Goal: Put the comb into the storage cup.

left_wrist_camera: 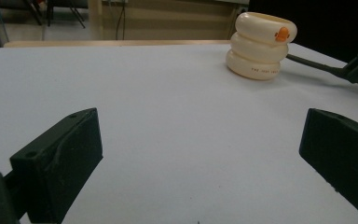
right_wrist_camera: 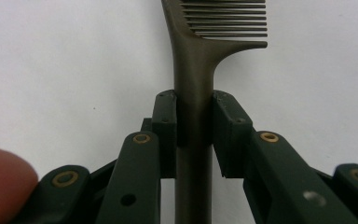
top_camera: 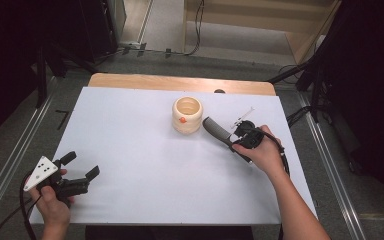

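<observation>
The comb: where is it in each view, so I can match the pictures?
High view: the comb lies right of centre, beside the cream ringed cup, held by the right claw.
Left gripper view: its dark shaft runs along the upper right edge, just right of the cup.
Right gripper view: it stands at top centre, jaws clamped on its handle.
Shared landmark: the white table sheet.

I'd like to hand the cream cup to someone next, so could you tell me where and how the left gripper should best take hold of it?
Grip the cup around its ribbed wall, coming in level from the near left, where the open left gripper sits. It stands upright with bare table on that side; the comb held in the right gripper crowds its right. The grooves between its three rings should seat the pads.
</observation>
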Demonstrator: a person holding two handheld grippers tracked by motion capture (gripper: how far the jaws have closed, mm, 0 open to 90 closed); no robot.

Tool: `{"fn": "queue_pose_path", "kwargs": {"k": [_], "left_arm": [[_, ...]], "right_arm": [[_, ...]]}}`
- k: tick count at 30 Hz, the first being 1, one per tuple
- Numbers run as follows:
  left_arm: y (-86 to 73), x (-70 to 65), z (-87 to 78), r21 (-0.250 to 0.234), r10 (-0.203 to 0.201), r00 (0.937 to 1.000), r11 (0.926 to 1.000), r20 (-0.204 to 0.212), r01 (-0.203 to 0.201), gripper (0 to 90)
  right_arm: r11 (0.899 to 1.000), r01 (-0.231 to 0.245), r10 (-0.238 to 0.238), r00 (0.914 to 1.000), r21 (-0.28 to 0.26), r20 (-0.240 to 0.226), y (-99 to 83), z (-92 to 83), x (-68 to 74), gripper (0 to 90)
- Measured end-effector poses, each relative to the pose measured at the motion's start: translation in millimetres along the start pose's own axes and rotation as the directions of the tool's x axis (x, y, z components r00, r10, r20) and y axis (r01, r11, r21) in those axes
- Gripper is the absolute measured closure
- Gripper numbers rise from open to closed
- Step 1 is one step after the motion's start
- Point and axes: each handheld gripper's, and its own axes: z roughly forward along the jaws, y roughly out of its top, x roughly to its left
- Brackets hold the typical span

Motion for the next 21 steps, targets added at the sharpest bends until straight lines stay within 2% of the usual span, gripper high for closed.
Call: {"fn": "queue_pose_path", "kwargs": {"k": [1, 5, 8, 9, 11, 14, 16, 17, 18, 21], "left_arm": [[0.0, 0.0, -0.1, 0.0, 0.0, 1.0, 1.0, 0.0, 0.0, 0.0], [0.0, -0.1, 0.0, 0.0, 0.0, 1.0, 1.0, 0.0, 0.0, 0.0], [0.0, -0.2, 0.1, 0.0, 0.0, 1.0, 1.0, 0.0, 0.0, 0.0], [0.0, -0.3, 0.1, 0.001, 0.0, 1.0, 1.0, 0.0, 0.0, 0.0], [0.0, -0.3, 0.1, -0.001, 0.001, 1.0, 1.0, 0.001, -0.001, 0.0], [-0.1, -0.4, 0.2, -0.001, 0.0, 1.0, 1.0, 0.0, 0.0, 0.0], [0.0, -0.5, 0.3, 0.0, 0.001, 1.0, 1.0, 0.0, -0.001, 0.0], [0.0, -0.5, 0.3, 0.001, 0.002, 1.0, 1.0, -0.001, -0.002, 0.0], [0.0, -0.6, 0.3, 0.002, 0.003, 1.0, 1.0, -0.001, -0.003, 0.0], [0.1, -0.6, 0.3, 0.004, 0.005, 1.0, 1.0, 0.0, -0.005, 0.0]], "right_arm": [[0.999, -0.014, 0.014, 0.9999, -0.032, 0.002, -3.2, -4.1, -0.5, 71.1], [0.997, -0.033, 0.033, 0.9995, -0.073, -0.001, -8.3, -10.0, -1.1, 71.1], [0.992, -0.05, 0.05, 0.9987, -0.113, -0.007, -13.6, -14.5, -1.4, 71.1], [0.988, -0.062, 0.062, 0.9981, -0.142, -0.009, -17.3, -16.8, -1.2, 71.1], [0.987, -0.064, 0.063, 0.998, -0.15, -0.01, -18.5, -17.5, -1.2, 71.1], [0.978, -0.079, 0.079, 0.9968, -0.191, -0.006, -23.2, -20.3, 0.6, 71.1], [0.972, -0.077, 0.082, 0.9966, -0.224, 0.012, -26.9, -22.8, 3.5, 71.1], [0.972, -0.077, 0.082, 0.9966, -0.224, 0.012, -26.9, -22.8, 3.5, 71.1], [0.966, -0.081, 0.087, 0.9962, -0.247, 0.012, -29.2, -24.3, 5.0, 71.1], [0.959, -0.09, 0.096, 0.9953, -0.27, 0.011, -31.3, -25.9, 6.8, 71.1]]}}
